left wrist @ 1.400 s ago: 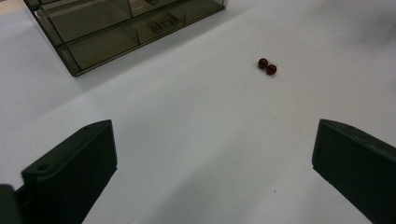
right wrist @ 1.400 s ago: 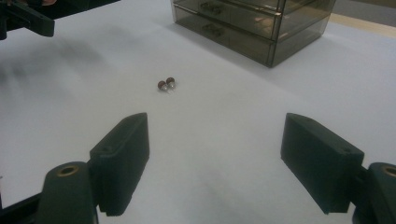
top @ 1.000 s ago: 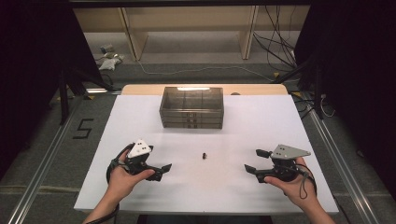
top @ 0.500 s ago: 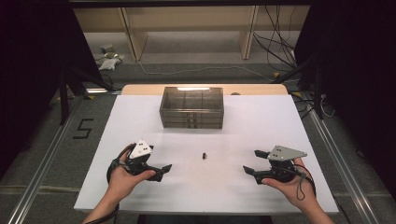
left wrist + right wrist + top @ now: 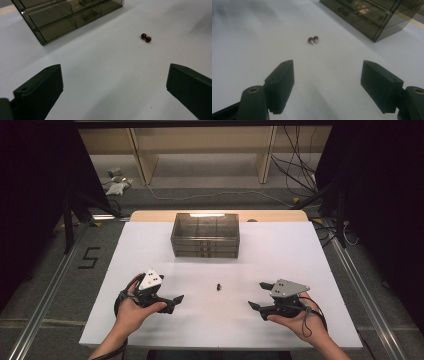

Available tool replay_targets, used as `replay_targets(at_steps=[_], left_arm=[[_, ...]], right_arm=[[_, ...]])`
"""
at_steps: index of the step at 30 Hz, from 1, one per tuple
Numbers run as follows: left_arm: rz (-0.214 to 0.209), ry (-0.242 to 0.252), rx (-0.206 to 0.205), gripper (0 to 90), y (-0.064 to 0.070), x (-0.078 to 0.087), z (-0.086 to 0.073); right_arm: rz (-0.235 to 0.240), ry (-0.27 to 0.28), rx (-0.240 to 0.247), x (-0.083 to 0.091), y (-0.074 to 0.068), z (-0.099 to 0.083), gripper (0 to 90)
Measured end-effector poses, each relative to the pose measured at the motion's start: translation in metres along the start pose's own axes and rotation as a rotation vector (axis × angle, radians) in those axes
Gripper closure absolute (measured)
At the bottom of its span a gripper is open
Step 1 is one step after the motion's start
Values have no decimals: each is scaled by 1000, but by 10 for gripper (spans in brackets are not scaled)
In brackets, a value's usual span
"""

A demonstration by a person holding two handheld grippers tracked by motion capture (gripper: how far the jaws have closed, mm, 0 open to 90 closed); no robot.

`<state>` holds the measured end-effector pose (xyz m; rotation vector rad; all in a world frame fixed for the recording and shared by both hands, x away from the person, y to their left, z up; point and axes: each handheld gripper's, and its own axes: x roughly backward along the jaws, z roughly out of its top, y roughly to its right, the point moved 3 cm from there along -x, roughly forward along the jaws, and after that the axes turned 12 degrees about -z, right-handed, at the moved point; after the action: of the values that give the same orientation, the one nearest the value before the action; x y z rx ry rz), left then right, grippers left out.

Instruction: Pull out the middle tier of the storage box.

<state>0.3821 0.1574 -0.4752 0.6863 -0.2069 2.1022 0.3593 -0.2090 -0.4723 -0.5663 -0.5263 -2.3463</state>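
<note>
High view puts the pair of small dark red glossy beads (image 5: 219, 286) on the bare white table top (image 5: 280, 250), roughly midway between our two hands and well nearer to us than the smoky transparent plastic drawer box (image 5: 205, 235) at the far middle. Our left gripper (image 5: 171, 302) and right gripper (image 5: 256, 300) both rest low over the table with jaws spread wide, holding nothing, each pointing inward at the beads. In the left gripper view the two beads (image 5: 146, 37) sit touching each other, and in the right gripper view (image 5: 313, 39) a pale speck lies beside them, too small for us to identify. We judge them light, hard, smooth and prone to roll or squirt out, so we would close gently across both spheres together, jaws low against the table.
</note>
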Motion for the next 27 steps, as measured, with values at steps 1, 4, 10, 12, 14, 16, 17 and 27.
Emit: replay_targets(at_steps=[1, 4, 10, 12, 14, 16, 17, 27], left_arm=[[20, -9, -17, 35, 0, -3, 3], [74, -36, -82, 111, -2, -17, 17], [176, -137, -271, 253, -4, -52, 42], [219, -159, -335, 321, -8, -68, 51], [268, -189, -406, 355, -13, -85, 58], [302, -210, -469, 422, -15, -96, 61], [318, -219, -498, 422, -16, -102, 63], [475, -278, -747, 551, -21, -133, 68]], right_arm=[[-2, 5, -8, 1, 1, 0, 276], [-12, 2, -40, 4, 8, -3, 263], [-23, 1, -116, 16, 20, -9, 264], [-30, 7, -139, 20, 25, -11, 264], [-29, 16, -156, 21, 27, -12, 264], [-24, 19, -160, 21, 28, -13, 264], [-21, 19, -162, 20, 28, -13, 264], [5, 10, -163, 17, 26, -12, 266]])
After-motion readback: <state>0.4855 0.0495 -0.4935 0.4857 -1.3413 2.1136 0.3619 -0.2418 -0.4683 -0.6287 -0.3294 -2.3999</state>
